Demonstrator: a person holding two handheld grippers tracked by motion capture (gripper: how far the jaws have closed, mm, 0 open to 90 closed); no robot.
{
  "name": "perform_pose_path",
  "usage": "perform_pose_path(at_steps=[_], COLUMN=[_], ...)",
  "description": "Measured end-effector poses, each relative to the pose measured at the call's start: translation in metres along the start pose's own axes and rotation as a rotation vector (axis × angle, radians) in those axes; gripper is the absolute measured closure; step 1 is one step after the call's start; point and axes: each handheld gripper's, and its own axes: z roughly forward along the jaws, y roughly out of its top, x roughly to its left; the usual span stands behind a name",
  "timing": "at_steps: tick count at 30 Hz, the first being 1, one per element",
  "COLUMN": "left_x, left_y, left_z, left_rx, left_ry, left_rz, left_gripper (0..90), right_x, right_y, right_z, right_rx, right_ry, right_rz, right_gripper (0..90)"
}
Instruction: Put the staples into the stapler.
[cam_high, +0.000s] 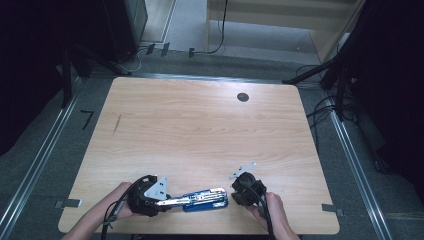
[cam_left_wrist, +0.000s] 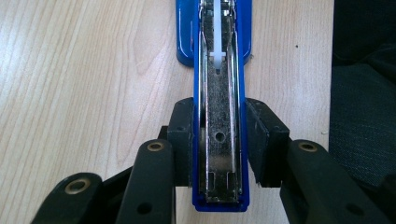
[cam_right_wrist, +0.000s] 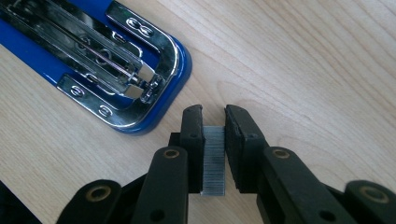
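My table (cam_high: 200, 120) is a light wooden top with rounded corners and a small dark round hole (cam_high: 243, 97) near its far edge. A blue stapler (cam_high: 205, 199), opened out, lies on it by the near edge, and a strip of staples (cam_right_wrist: 214, 158) lies just beside it.
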Motion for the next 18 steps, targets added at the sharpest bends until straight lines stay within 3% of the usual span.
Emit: perform_pose_path(at_steps=[7,18], left_x=[0.0013,0.0060], left_y=[0.0000,0.0003], left_z=[-0.0001,0.0000], left_rx=[0.000,0.001], left_ry=[-0.004,-0.020], left_rz=[0.006,0.016], left_gripper=[66.9,66.8], right_x=[-0.0010,0.0016], right_y=[0.0019,0.0046], right_z=[-0.0036,-0.0099], right_rx=[-0.018,-0.052], right_ry=[0.011,0.031], right_rz=[-0.016,-0.079], right_gripper=[78.7,78.9])
